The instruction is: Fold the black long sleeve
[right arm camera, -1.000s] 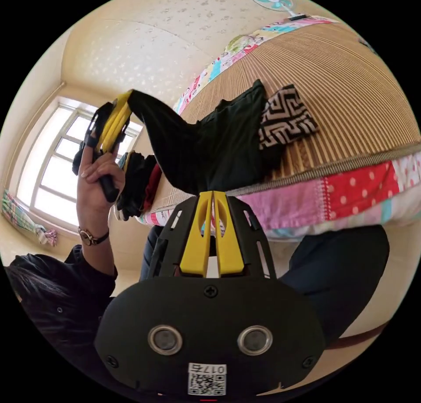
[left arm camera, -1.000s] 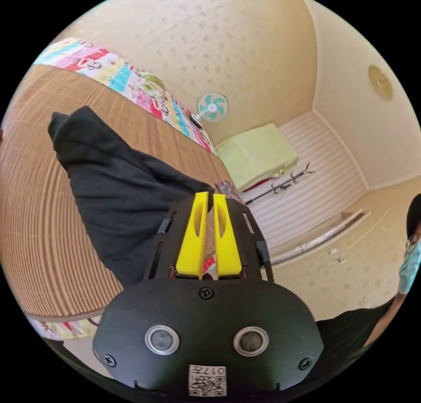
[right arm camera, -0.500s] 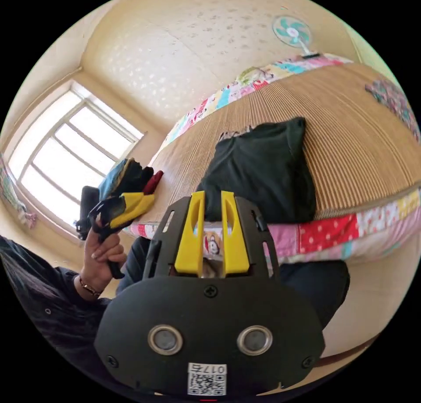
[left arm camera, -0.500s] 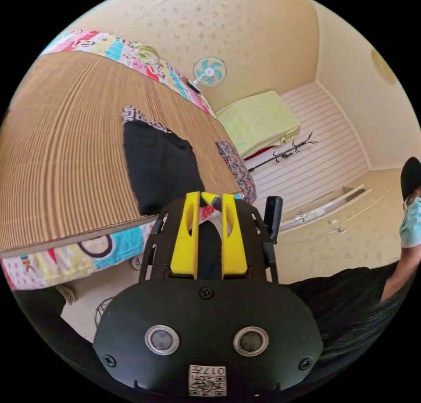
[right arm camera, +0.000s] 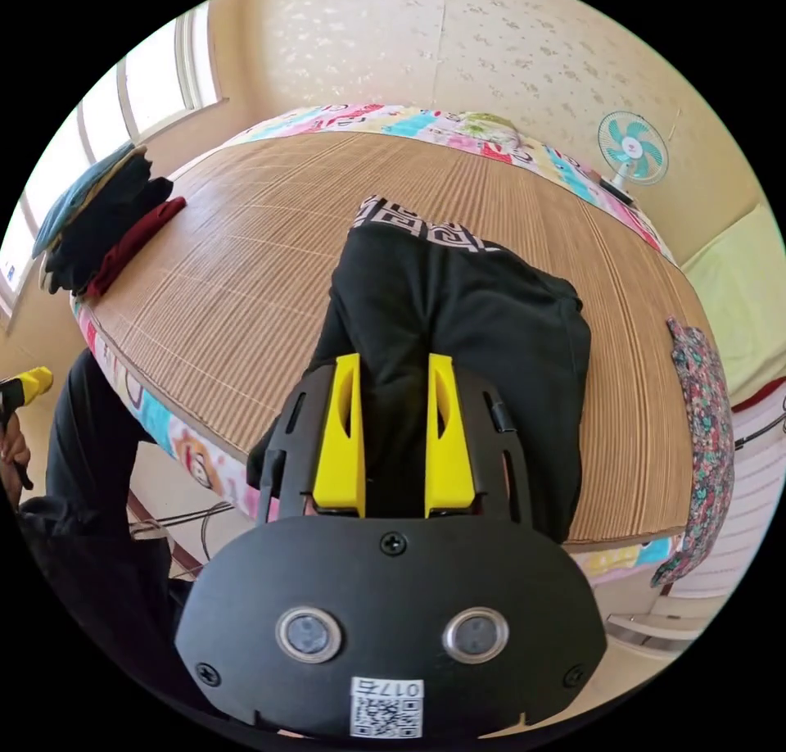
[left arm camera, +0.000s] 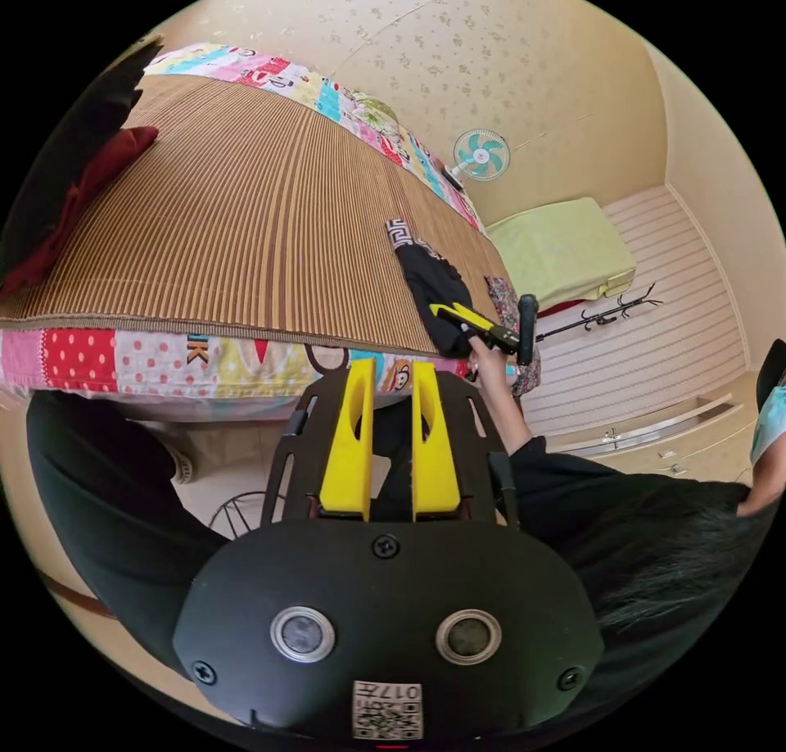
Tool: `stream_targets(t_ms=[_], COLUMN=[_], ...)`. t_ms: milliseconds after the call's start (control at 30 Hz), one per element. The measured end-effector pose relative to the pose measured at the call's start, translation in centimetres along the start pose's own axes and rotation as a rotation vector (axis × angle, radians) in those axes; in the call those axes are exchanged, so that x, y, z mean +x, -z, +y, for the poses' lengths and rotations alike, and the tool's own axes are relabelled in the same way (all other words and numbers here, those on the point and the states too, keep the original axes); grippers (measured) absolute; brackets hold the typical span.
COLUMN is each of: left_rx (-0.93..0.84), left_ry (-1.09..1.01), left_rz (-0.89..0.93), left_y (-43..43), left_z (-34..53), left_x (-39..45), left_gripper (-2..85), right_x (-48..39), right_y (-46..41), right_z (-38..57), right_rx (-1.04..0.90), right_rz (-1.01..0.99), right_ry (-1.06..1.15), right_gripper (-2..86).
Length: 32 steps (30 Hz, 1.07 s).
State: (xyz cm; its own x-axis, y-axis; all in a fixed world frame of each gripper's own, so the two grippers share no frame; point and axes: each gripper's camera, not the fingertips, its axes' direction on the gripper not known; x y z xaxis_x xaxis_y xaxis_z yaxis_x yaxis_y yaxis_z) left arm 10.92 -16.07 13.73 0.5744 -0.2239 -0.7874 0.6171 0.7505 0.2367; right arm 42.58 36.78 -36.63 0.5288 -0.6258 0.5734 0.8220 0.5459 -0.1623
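The black long sleeve [right arm camera: 467, 318] lies folded on the bamboo mat [right arm camera: 246, 244], on top of a black-and-white patterned cloth [right arm camera: 417, 226]. My right gripper [right arm camera: 393, 364] hovers over the garment's near edge, jaws apart and holding nothing. My left gripper [left arm camera: 390, 367] is open too, held off the bed's side above the person's dark-clothed legs. In the left gripper view the black long sleeve [left arm camera: 427, 278] sits near the mat's far corner, and a hand holds the right gripper [left arm camera: 468, 318] just beside it. The left gripper's yellow tip [right arm camera: 26, 382] peeks in at the right gripper view's left edge.
A stack of dark and red folded clothes [right arm camera: 98, 219] sits at the mat's window-side corner. A floral cloth [right arm camera: 704, 424] hangs over the other edge. A colourful quilt [left arm camera: 164, 355] borders the mat. A fan [right arm camera: 632, 147] stands by the wall.
Both grippers, shut on the raised black garment a second ago, have let go. It now lies folded on the patterned cloth. My left gripper has drawn back off the bed; the right stays over the garment.
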Motion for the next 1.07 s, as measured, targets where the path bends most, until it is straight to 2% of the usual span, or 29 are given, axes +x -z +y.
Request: stream_targets(t_ms=[167, 300, 367, 467, 567, 667, 767, 833, 933, 1067], left_rx=[-0.109, -0.141, -0.134, -0.110, -0.060, 0.044, 0.191, 0.368, 0.595, 0.808], left_ry=[0.040, 0.027, 0.016, 0.030, 0.068, 0.062, 0.034, 0.014, 0.030, 0.097], left_rz=[0.063, 0.094, 0.092, 0.079, 0.072, -0.027, -0.212, -0.399, -0.614, -0.784], left_y=[-3.1, -4.4, -4.4, -3.7, -2.0, 2.0, 8.0, 14.5, 23.5, 32.1], left_z=[0.6, 1.0, 1.4, 2.0, 2.0, 1.8, 1.5, 1.2, 0.3, -1.5], left_x=[-0.7, 0.0, 0.2, -0.3, -1.6, -2.5, -3.6, -4.3, -5.0, -7.2], left_gripper=[7.5, 7.3, 7.1, 7.1, 7.7, 8.1, 8.8, 9.5, 11.3, 13.0], right_x=[15.5, 29.4, 31.0, 29.3, 26.9, 22.2, 15.7, 12.4, 9.2, 7.7], right_y=[-0.8, 0.4, 0.8, 0.5, 1.4, 5.0, 8.0, 9.1, 10.8, 13.6], right_z=[2.6, 7.3, 8.5, 8.5, 8.2, 10.2, 14.0, 16.6, 21.3, 26.6], right_rx=[-0.062, -0.110, -0.125, -0.124, -0.162, 0.019, 0.157, 0.166, 0.155, 0.161], right_rz=[0.152, 0.213, 0.237, 0.298, 0.362, 0.294, 0.160, 0.127, 0.039, -0.024], right_ry=[-0.116, -0.446, -0.486, -0.462, -0.612, -0.704, -0.637, -0.642, -0.736, -0.857], right_gripper=[13.3, 13.3, 13.3, 13.3, 12.7, 11.5, 10.3, 10.2, 9.9, 9.4])
